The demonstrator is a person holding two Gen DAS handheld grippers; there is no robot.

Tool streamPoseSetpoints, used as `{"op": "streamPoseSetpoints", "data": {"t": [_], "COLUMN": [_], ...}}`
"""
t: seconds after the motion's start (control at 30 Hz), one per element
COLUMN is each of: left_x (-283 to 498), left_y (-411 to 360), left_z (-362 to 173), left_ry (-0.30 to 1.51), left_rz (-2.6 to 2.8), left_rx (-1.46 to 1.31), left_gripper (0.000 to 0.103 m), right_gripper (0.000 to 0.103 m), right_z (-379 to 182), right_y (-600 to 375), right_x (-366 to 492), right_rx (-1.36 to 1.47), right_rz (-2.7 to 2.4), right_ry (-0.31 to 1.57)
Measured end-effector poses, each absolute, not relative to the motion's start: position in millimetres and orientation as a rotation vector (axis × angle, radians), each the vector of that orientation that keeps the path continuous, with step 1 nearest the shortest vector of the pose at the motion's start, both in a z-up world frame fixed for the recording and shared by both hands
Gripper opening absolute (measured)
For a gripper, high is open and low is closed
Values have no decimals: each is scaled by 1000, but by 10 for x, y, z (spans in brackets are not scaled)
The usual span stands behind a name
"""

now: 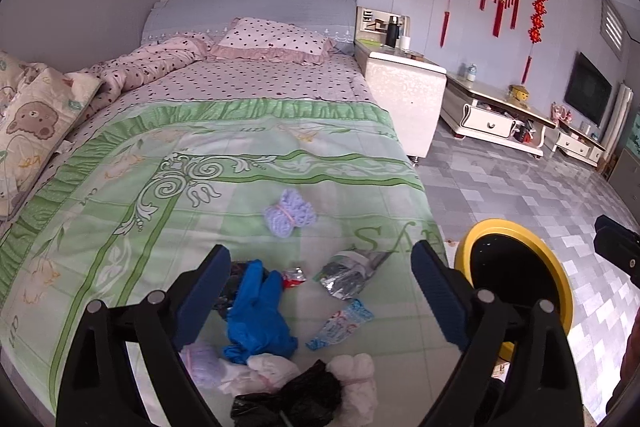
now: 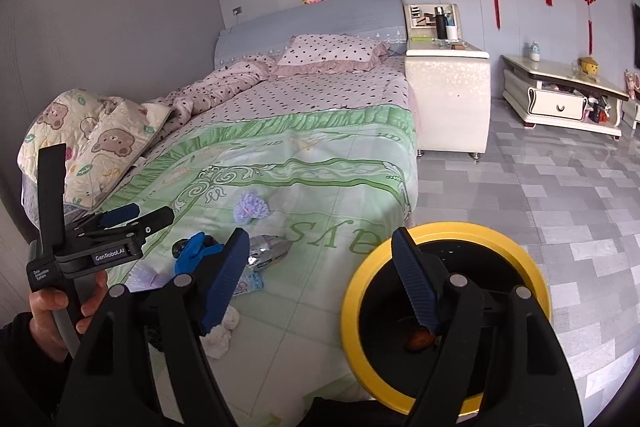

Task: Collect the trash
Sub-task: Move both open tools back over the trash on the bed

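Observation:
Trash lies on the green bedspread [image 1: 120,211] near its foot: a blue glove [image 1: 256,315], a silver foil wrapper [image 1: 348,273], a small red wrapper [image 1: 294,277], a pale blue printed wrapper [image 1: 342,325], white tissue wads [image 1: 354,375] and a black plastic bag [image 1: 296,399]. My left gripper [image 1: 322,255] hangs open above them, nothing between its fingers. A yellow-rimmed black bin [image 2: 444,227] stands on the floor beside the bed, with something brown [image 2: 420,339] inside. My right gripper [image 2: 320,239] is open and empty over the bed's edge and the bin's rim.
A purple crochet piece [image 1: 290,213] lies farther up the bed. A person's hand [image 2: 52,311] holds the left gripper [image 2: 148,213]. A white bedside cabinet [image 1: 404,87] and a low TV stand [image 1: 496,115] line the right wall, beyond the grey tiled floor [image 1: 520,187].

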State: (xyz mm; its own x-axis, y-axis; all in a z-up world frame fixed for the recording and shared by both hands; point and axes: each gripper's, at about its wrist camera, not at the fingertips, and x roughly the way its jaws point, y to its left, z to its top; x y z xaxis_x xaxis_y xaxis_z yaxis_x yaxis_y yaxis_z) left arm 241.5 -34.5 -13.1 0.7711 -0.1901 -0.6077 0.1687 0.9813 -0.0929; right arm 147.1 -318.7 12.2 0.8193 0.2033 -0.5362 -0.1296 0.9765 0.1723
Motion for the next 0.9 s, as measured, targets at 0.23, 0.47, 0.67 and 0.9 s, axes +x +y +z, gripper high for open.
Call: {"op": "streamPoseSetpoints", "data": {"t": [0.23, 0.47, 0.67, 0.9], "left_x": [2373, 2348, 2352, 2370], "left_y": [146, 585, 831, 970], "left_z": [-253, -486, -747, -1010], "left_ry": [685, 722, 767, 814], "left_rz": [-104, -5, 51, 89], "left_rx": [-59, -97, -125, -141], "left_gripper": [90, 90, 90, 90], "right_gripper": [71, 72, 72, 72], "right_z": [-14, -241, -481, -792], "right_y": [-2784, -2421, -2192, -2007], "right_x": [1517, 1524, 1500, 1538], "right_rx": [98, 69, 27, -8], "right_rz": [247, 302, 344, 371], "right_ry": [620, 674, 720, 791]}}
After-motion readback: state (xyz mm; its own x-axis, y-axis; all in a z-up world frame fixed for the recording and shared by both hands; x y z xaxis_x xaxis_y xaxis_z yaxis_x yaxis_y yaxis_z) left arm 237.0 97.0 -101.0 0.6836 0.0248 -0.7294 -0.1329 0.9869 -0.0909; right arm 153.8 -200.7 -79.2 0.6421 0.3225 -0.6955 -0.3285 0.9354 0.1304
